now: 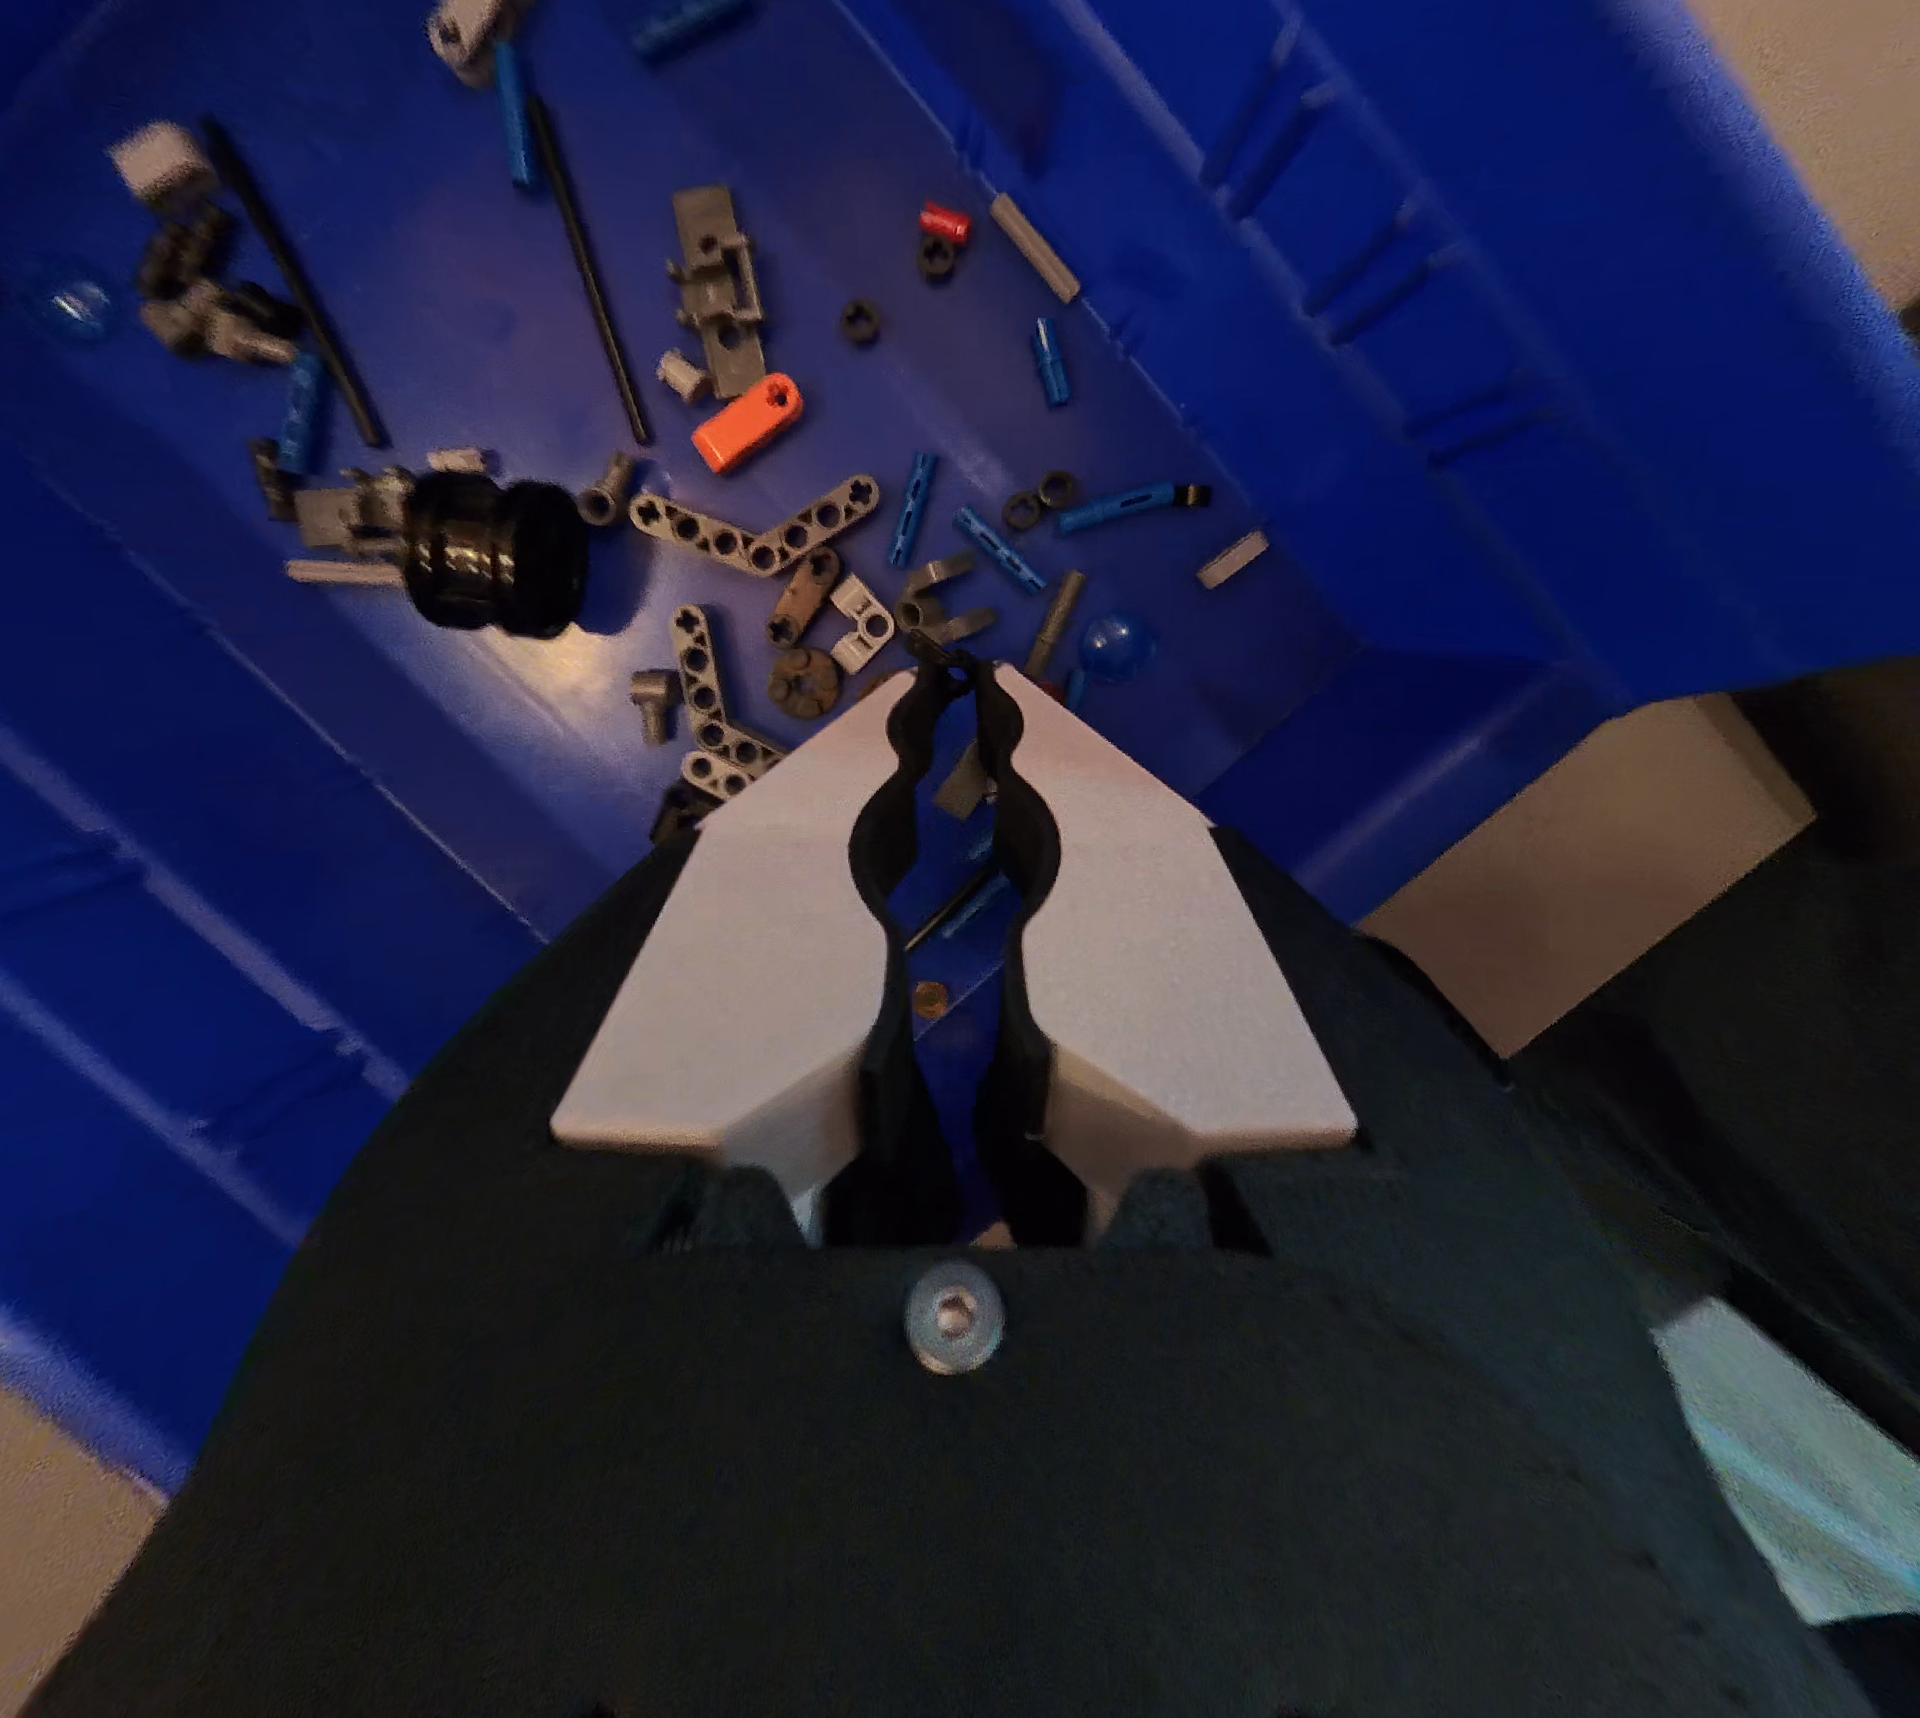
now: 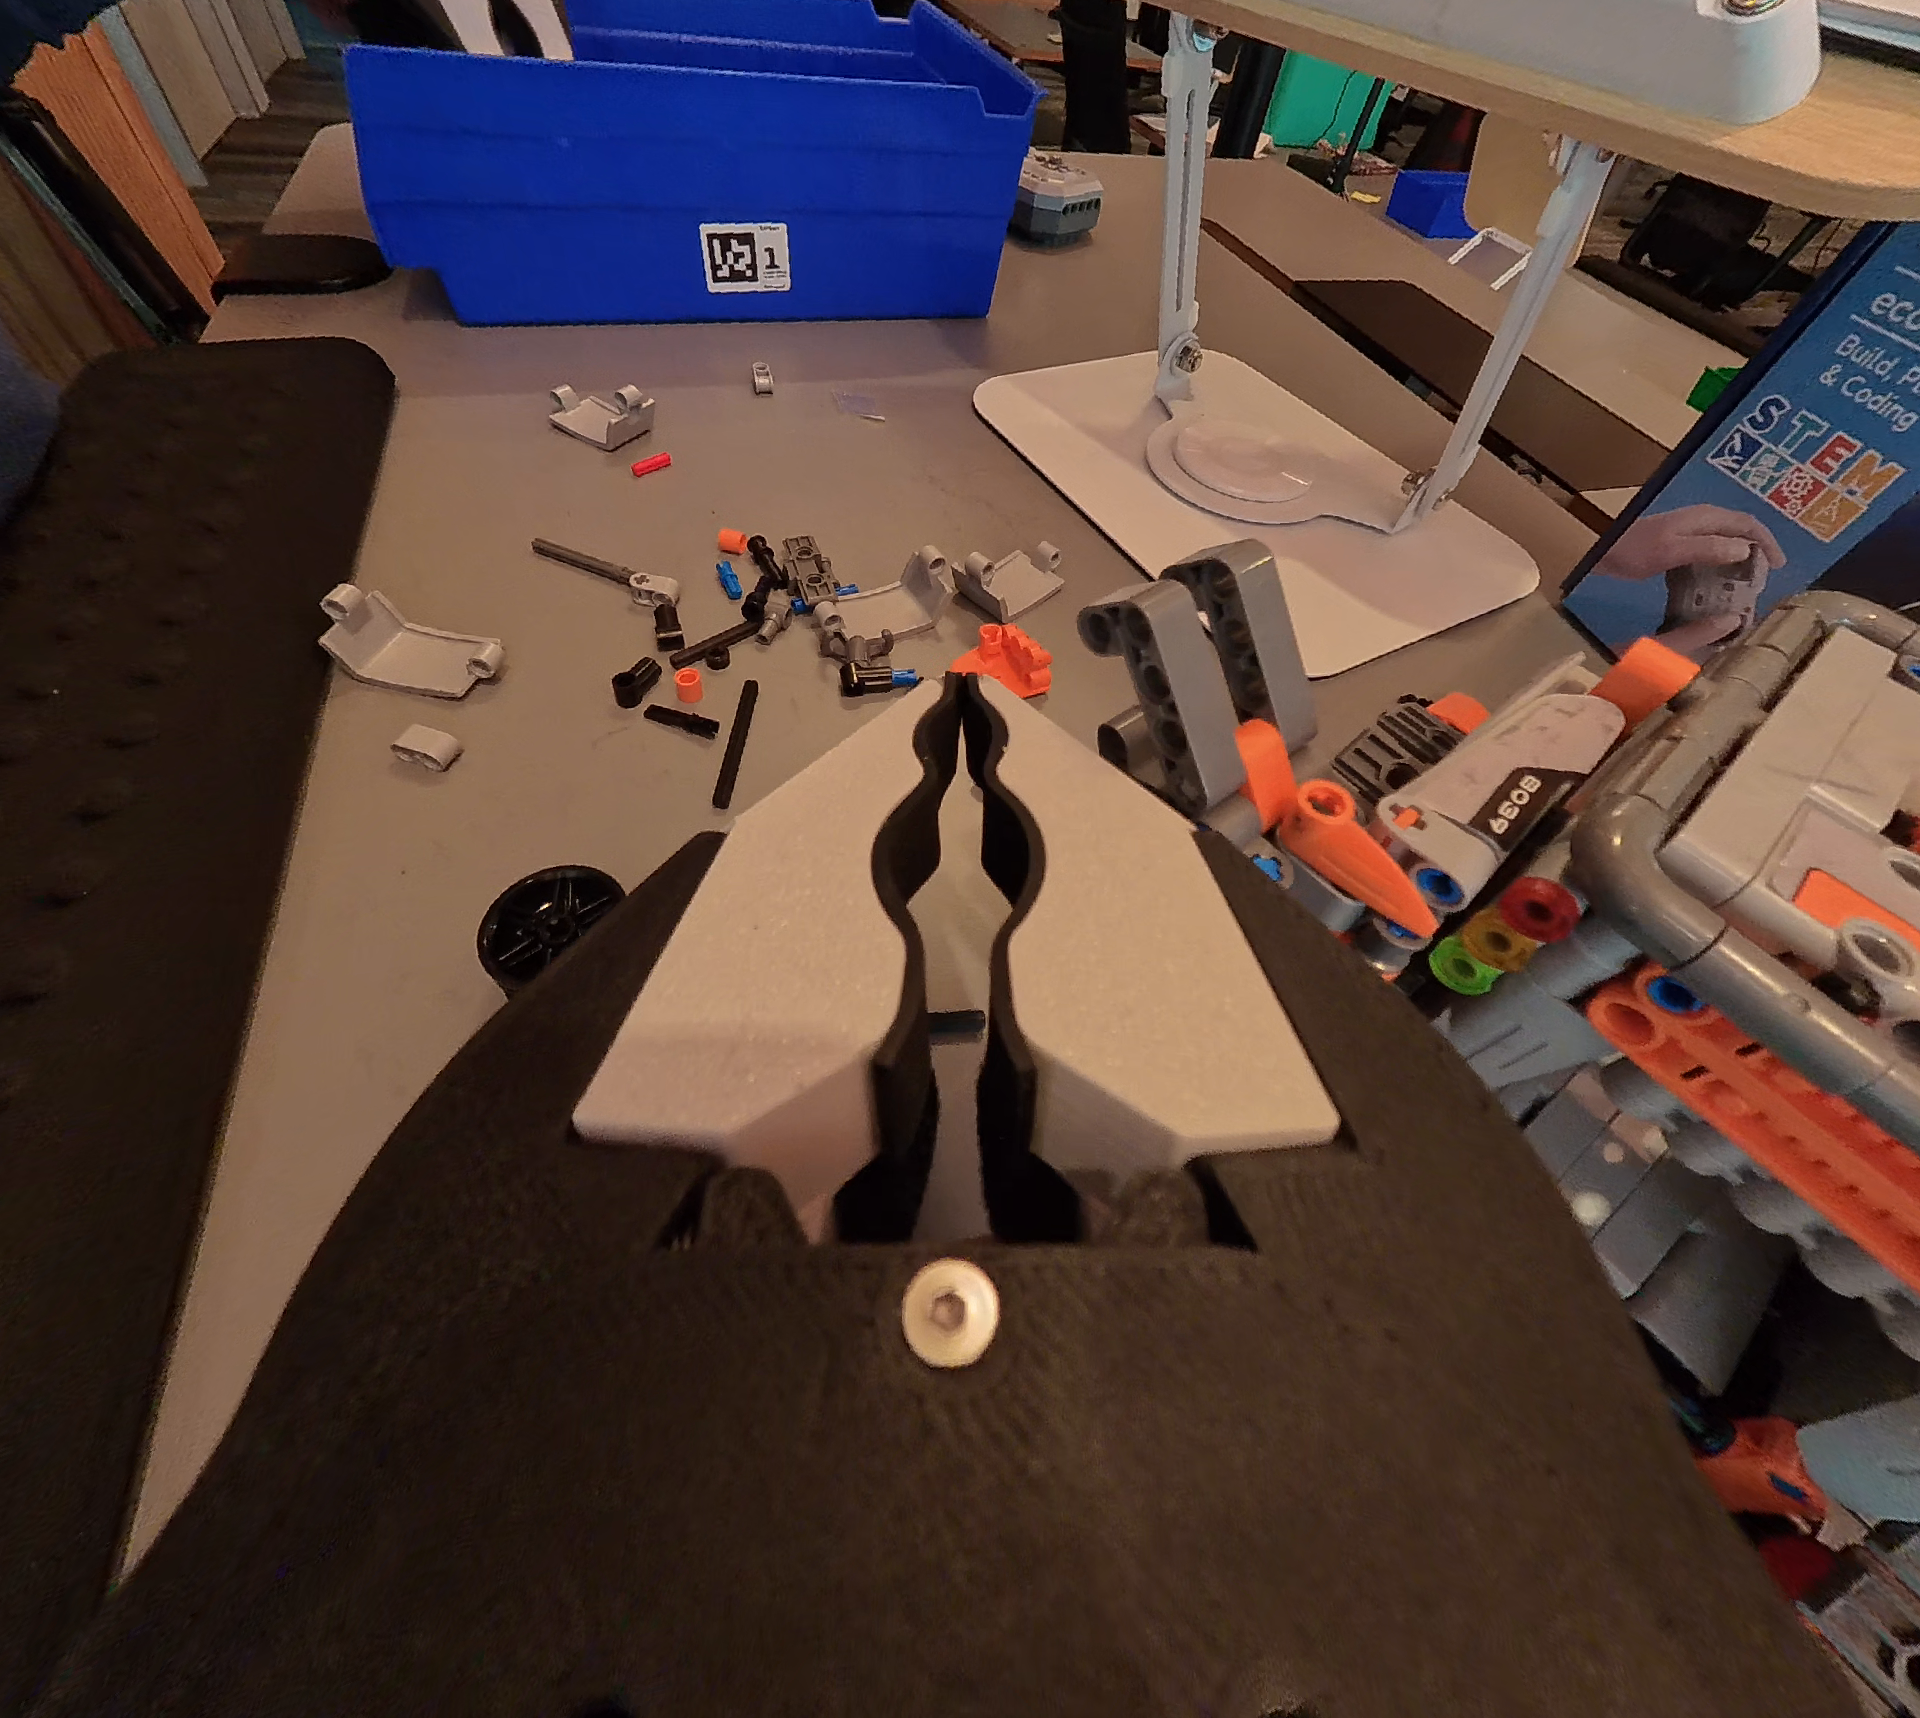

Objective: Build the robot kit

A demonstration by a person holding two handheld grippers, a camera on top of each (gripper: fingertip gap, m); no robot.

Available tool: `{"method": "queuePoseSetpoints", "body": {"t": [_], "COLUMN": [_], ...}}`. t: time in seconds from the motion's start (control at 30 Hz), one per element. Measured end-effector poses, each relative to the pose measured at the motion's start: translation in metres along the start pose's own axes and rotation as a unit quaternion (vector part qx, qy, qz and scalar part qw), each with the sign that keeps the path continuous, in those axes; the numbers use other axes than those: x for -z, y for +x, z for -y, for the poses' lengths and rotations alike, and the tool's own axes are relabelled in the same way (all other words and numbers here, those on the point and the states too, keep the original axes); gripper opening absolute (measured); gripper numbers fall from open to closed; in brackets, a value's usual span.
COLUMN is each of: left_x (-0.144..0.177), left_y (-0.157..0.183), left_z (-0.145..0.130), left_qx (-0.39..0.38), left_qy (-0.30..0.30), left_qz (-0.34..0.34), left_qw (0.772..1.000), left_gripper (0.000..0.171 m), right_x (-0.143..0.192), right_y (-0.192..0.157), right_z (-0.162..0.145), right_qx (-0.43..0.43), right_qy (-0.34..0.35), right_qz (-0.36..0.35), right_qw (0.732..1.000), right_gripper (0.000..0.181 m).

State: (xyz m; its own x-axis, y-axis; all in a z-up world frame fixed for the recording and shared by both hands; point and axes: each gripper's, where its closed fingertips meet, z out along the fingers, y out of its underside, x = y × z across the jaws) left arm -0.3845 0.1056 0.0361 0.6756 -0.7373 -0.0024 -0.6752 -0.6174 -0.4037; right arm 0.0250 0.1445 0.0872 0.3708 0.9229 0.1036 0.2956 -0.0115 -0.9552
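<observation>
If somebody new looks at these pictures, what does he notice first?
The big blue plastic bin, its floor strewn with small building-toy parts, fills the left wrist view, where the left gripper pinches a tiny dark piece. In the right wrist view, a half-built orange-and-grey toy vehicle sits right of the right gripper.

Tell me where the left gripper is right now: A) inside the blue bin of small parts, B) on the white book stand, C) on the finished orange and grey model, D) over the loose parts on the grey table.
A: the left gripper points down into the blue bin, its tips pinching a small dark piece among the loose parts; the right wrist view shows it there too.
</observation>
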Motion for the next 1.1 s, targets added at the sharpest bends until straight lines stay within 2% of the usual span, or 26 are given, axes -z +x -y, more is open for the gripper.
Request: {"method": "queuePoseSetpoints", "body": {"t": [0.2,0.3,0.4,0.53,0.67,0.77,0.83,0.9,0.93,1.0,1.1], "left_x": [0.039,0.064,0.075,0.049,-0.017,-0.055,-0.070,-0.082,-0.088,-0.095,-0.094], "left_y": [-0.002,0.028,0.070,0.133,0.164,0.176,0.174,0.181,0.179,0.183,0.184], "left_z": [0.043,0.086,0.131,0.174,0.184,0.181,0.181,0.177,0.176,0.173,0.178], "left_qx": [-0.058,-0.100,-0.154,-0.213,-0.232,-0.216,-0.216,-0.211,-0.210,-0.211,-0.211], "left_qy": [0.080,0.143,0.178,0.169,0.098,0.060,0.044,0.029,0.023,0.017,0.034], "left_qz": [0.053,0.032,0.007,-0.045,-0.069,-0.103,-0.089,-0.116,-0.107,-0.109,-0.098], "left_qw": [0.994,0.984,0.972,0.961,0.965,0.969,0.971,0.970,0.972,0.971,0.972], "left_gripper": [0.006,0.005,0.005,0.005,0.005,0.005,0.005,0.006,0.006,0.008,0.022], "right_x": [-0.001,0.000,0.000,0.000,0.002,0.003,0.002,0.001,0.001,0.003,0.005], "right_y": [-0.002,-0.001,-0.002,-0.004,-0.005,-0.004,-0.006,-0.007,-0.007,-0.006,-0.005], "right_z": [0.001,0.002,0.002,0.001,0.002,0.003,0.002,0.002,0.002,0.004,0.006], "right_qx": [0.003,0.003,0.005,0.010,0.014,0.015,0.016,0.018,0.019,0.019,0.018], "right_qy": [-0.001,0.002,0.001,-0.005,-0.005,-0.004,-0.006,-0.008,-0.008,-0.005,0.000], "right_qz": [0.003,0.001,0.001,0.002,0.001,0.000,0.004,0.007,0.006,0.003,-0.001], "right_qw": [1.000,1.000,1.000,1.000,1.000,1.000,1.000,1.000,1.000,1.000,1.000], "right_gripper": [0.000,0.000,0.000,0.000,0.000,0.000,0.000,0.000,0.000,0.000,0.000]}}
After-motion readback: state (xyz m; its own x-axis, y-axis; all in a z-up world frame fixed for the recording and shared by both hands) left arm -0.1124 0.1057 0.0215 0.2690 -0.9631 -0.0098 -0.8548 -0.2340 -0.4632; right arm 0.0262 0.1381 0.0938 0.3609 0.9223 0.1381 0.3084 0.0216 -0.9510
